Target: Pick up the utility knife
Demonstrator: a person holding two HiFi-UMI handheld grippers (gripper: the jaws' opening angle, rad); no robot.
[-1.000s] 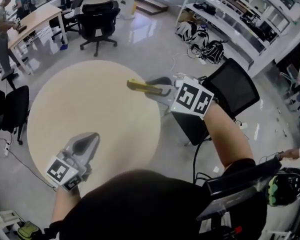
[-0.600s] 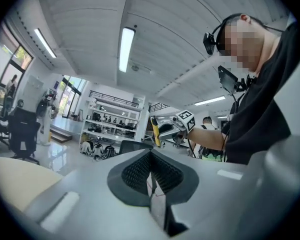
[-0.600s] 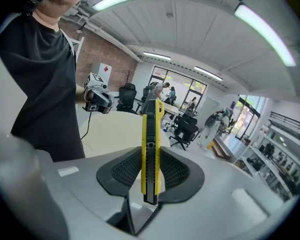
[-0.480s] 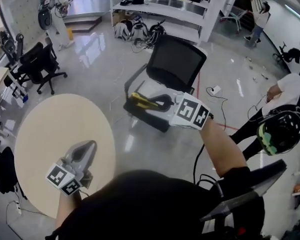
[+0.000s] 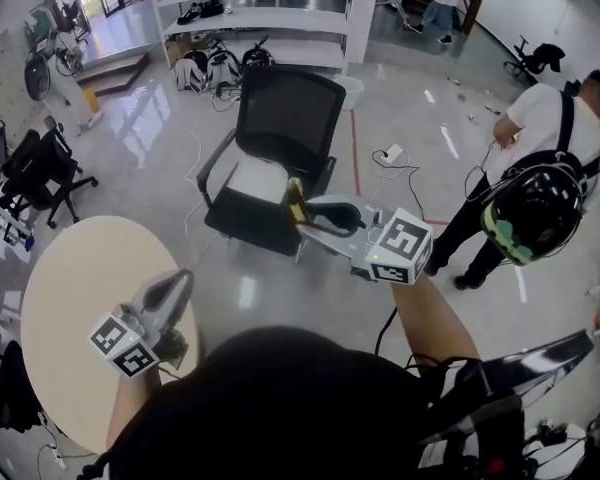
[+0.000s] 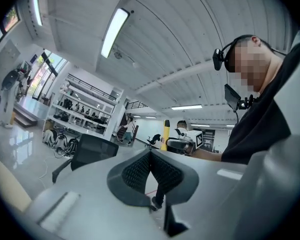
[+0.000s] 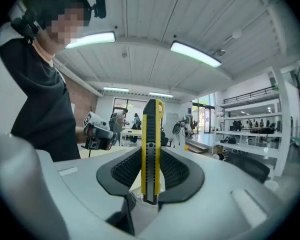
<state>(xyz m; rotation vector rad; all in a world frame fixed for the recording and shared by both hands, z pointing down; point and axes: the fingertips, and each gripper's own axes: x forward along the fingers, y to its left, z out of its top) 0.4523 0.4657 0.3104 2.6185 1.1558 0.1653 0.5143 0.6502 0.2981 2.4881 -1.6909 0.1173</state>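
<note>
The utility knife (image 5: 296, 202) is yellow and black. My right gripper (image 5: 308, 218) is shut on it and holds it in the air in front of a black office chair (image 5: 280, 133). In the right gripper view the knife (image 7: 151, 134) stands upright between the ribbed pads (image 7: 125, 170), its lower end clamped. My left gripper (image 5: 183, 283) hovers over the right edge of the round beige table (image 5: 70, 308). In the left gripper view its jaws (image 6: 150, 156) are shut with nothing between them.
A person in a white shirt stands at the right with a helmet (image 5: 528, 213). White shelves (image 5: 250, 13) with bags line the back. A cable and power strip (image 5: 390, 155) lie on the glossy floor. More chairs (image 5: 40, 173) stand at the left.
The view swung right, from the table to the office chair. Both grippers moved with it, the right one off the table with the knife. The knife rolled from lying level to upright.
</note>
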